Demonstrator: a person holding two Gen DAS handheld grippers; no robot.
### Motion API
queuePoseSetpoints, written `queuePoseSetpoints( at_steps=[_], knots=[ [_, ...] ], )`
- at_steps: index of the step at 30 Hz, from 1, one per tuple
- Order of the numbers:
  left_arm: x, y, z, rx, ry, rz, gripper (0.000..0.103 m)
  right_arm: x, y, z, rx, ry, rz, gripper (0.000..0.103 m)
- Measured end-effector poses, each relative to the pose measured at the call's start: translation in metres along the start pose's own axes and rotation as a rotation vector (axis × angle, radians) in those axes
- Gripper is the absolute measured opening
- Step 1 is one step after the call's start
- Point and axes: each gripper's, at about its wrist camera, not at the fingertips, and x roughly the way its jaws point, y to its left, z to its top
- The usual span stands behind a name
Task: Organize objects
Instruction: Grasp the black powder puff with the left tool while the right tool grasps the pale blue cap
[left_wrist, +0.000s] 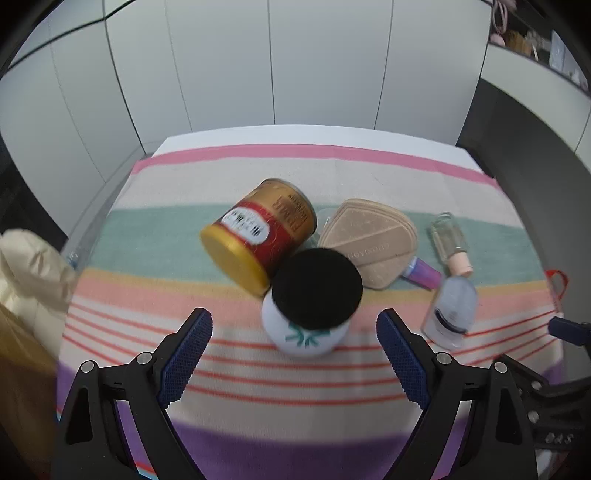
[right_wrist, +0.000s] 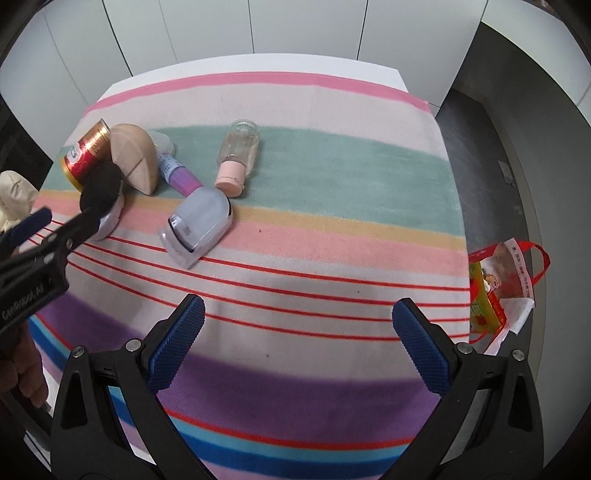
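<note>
A white jar with a black lid (left_wrist: 312, 302) stands upright on the striped cloth (left_wrist: 258, 376). My left gripper (left_wrist: 294, 325) is open just in front of it, a finger on each side, not touching. Behind the jar a red and gold can (left_wrist: 258, 229) lies on its side. A beige wedge pouch (left_wrist: 369, 240), a purple tube (left_wrist: 421, 271), a clear bottle with a pink cap (left_wrist: 450, 243) and a pale lilac case (left_wrist: 448, 314) lie to the right. My right gripper (right_wrist: 295, 317) is open and empty over the cloth's near stripes, short of the lilac case (right_wrist: 199, 225).
A cream cloth bundle (left_wrist: 29, 273) sits off the table's left edge. A red and white shopping bag (right_wrist: 506, 284) stands on the dark floor at the right. White wall panels (left_wrist: 295, 62) close off the far side of the table.
</note>
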Motion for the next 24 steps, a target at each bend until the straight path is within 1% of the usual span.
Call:
queuePoseSetpoints(
  at_steps=[2, 5, 6, 7, 8, 9, 12, 14, 16, 19, 21, 24],
  knots=[
    [0.010, -0.005, 0.005, 0.008, 0.008, 0.001, 0.090, 0.004, 0.000, 0.002, 0.002, 0.003, 0.000, 0.103],
    [0.018, -0.008, 0.011, -0.001, 0.016, -0.029, 0.078, 0.010, 0.003, 0.003, 0.007, 0.010, 0.006, 0.103],
    [0.020, -0.008, 0.012, -0.001, 0.019, -0.031, 0.070, 0.012, 0.004, 0.004, 0.007, 0.014, 0.008, 0.103],
    [0.021, -0.008, 0.014, -0.005, 0.024, -0.029, 0.065, 0.014, 0.005, 0.004, 0.007, 0.018, 0.011, 0.103],
    [0.023, -0.007, 0.014, -0.007, 0.031, -0.037, 0.062, 0.015, 0.007, 0.004, 0.006, 0.020, 0.014, 0.103],
    [0.023, -0.006, 0.015, -0.007, 0.032, -0.041, 0.056, 0.016, 0.009, 0.004, 0.002, 0.021, 0.017, 0.103],
    [0.018, -0.001, 0.013, 0.006, 0.036, -0.057, 0.055, 0.020, 0.017, 0.007, -0.011, 0.024, 0.022, 0.103],
    [0.014, 0.005, 0.010, 0.007, 0.037, -0.048, 0.055, 0.022, 0.021, 0.011, -0.007, 0.022, 0.032, 0.103],
    [0.007, 0.015, 0.006, -0.007, 0.038, -0.036, 0.052, 0.026, 0.026, 0.016, -0.004, 0.021, 0.042, 0.103],
    [-0.001, 0.031, -0.004, -0.027, 0.042, -0.023, 0.052, 0.032, 0.035, 0.024, 0.013, 0.023, 0.063, 0.103],
    [-0.005, 0.041, -0.011, -0.028, 0.042, -0.015, 0.052, 0.035, 0.042, 0.030, 0.023, 0.016, 0.048, 0.103],
    [-0.010, 0.052, -0.020, -0.032, 0.048, -0.023, 0.052, 0.039, 0.049, 0.036, 0.024, 0.011, 0.025, 0.103]
  ],
)
